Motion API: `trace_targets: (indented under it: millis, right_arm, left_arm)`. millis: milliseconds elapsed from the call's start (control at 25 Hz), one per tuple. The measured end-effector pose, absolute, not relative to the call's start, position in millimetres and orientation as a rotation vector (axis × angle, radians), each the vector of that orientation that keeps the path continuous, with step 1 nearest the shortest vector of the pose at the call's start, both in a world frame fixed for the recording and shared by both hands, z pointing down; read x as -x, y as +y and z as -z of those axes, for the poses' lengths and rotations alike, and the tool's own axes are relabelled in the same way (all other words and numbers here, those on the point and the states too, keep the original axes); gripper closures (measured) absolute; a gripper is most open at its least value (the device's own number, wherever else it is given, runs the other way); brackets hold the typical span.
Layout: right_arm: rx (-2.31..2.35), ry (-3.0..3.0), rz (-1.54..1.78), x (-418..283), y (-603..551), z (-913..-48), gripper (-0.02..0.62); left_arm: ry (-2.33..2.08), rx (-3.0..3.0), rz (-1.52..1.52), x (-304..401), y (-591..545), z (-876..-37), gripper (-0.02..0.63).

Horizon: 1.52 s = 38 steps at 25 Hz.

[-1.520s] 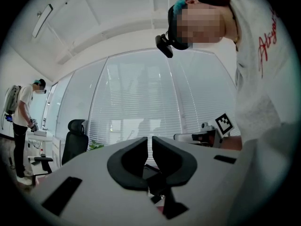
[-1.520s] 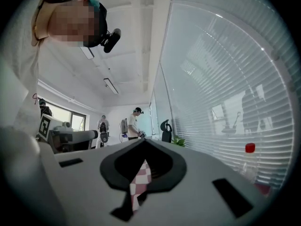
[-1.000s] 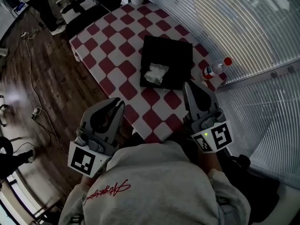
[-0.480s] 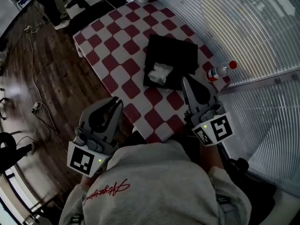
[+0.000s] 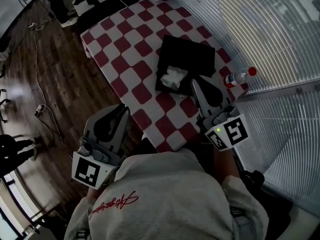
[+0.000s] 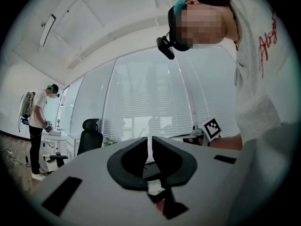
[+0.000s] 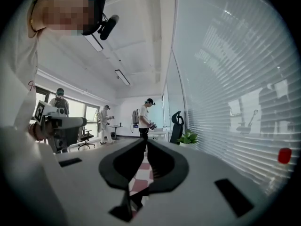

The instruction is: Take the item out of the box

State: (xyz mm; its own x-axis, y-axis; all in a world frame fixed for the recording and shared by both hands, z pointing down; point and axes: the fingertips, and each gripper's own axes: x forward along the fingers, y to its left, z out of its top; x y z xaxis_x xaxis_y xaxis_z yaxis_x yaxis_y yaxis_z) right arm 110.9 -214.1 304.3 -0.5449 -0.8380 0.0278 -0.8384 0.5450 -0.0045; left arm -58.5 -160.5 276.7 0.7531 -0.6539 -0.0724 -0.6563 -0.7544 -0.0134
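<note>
Nearly at the box (image 5: 192, 54): right gripper (image 5: 194, 82) and left gripper (image 5: 125, 109) closed, empty.
White item (image 5: 173, 77) lies inside the box; closed jaws beside the box could just shove it away.

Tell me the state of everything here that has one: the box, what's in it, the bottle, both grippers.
Black box: open on top.
White item: crumpled, lying inside the box.
Bottle: closed, red cap on.
Left gripper: shut, nothing held.
Right gripper: shut, nothing held.

Checkered table (image 5: 125, 59) carries a black box (image 5: 196, 55); a bottle (image 5: 239, 77) lies near its edge.
</note>
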Motion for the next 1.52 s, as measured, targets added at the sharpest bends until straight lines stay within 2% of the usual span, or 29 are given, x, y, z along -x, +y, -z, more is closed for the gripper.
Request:
trace_targets:
  millis: [80, 560, 1520]
  right_arm:
    - [-1.480, -2.748, -0.039, -110.4, -216.2, -305.2, 0.546]
    - [-1.426, -2.748, -0.074, -105.6, -228.9, -316.7, 0.488]
    - [-1.327, -2.665, -0.193, -108.6, -250.4, -373.1, 0.485]
  left_arm:
    - [1.091, 2.904, -0.097, 58.5, -160.8, -276.6, 0.566]
    - [1.125, 2.899, -0.082, 61.7, -163.5, -279.7, 0.566]
    - [1.150, 2.892, -0.045, 62.4, -166.6, -282.5, 0.566]
